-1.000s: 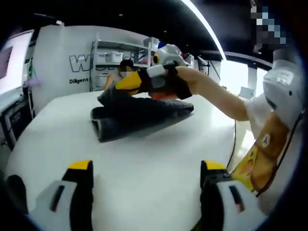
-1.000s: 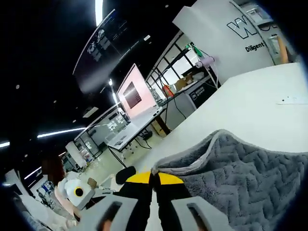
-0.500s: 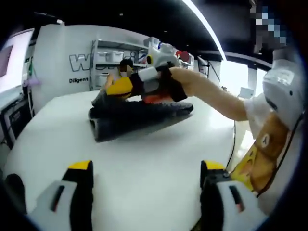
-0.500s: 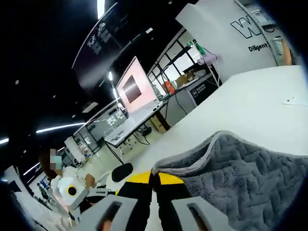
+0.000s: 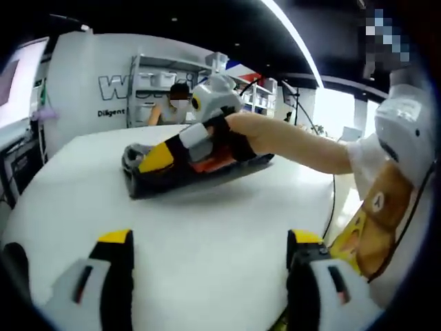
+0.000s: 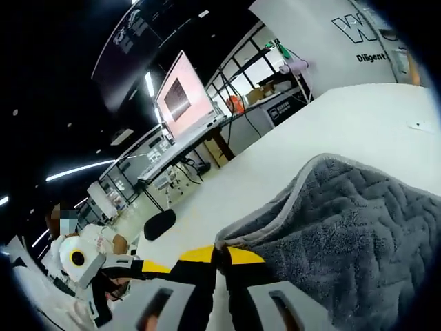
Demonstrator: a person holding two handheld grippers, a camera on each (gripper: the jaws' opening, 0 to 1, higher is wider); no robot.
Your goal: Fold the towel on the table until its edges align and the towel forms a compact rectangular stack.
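Observation:
The dark grey quilted towel (image 5: 207,176) lies folded into a low stack on the white table (image 5: 207,227), past the middle. A hand (image 5: 242,132) holds my right gripper (image 5: 153,160) low over the towel's left end, tips pointing left. In the right gripper view the yellow-tipped jaws of that gripper (image 6: 220,256) are pressed together at the towel's (image 6: 344,227) pale-hemmed corner, shut on its edge. My left gripper (image 5: 209,240) stands open over bare table, well short of the towel, with nothing between its fingers.
The person's arm and body reach in from the right of the left gripper view. Desks with a lit monitor (image 6: 180,96) stand beyond the table's edge. A small white item (image 6: 420,126) lies on the table. A lettered wall and shelves (image 5: 155,83) stand behind.
The right gripper has swung left and down across the towel, carrying the raised top layer flat onto the stack. The left gripper has stayed put.

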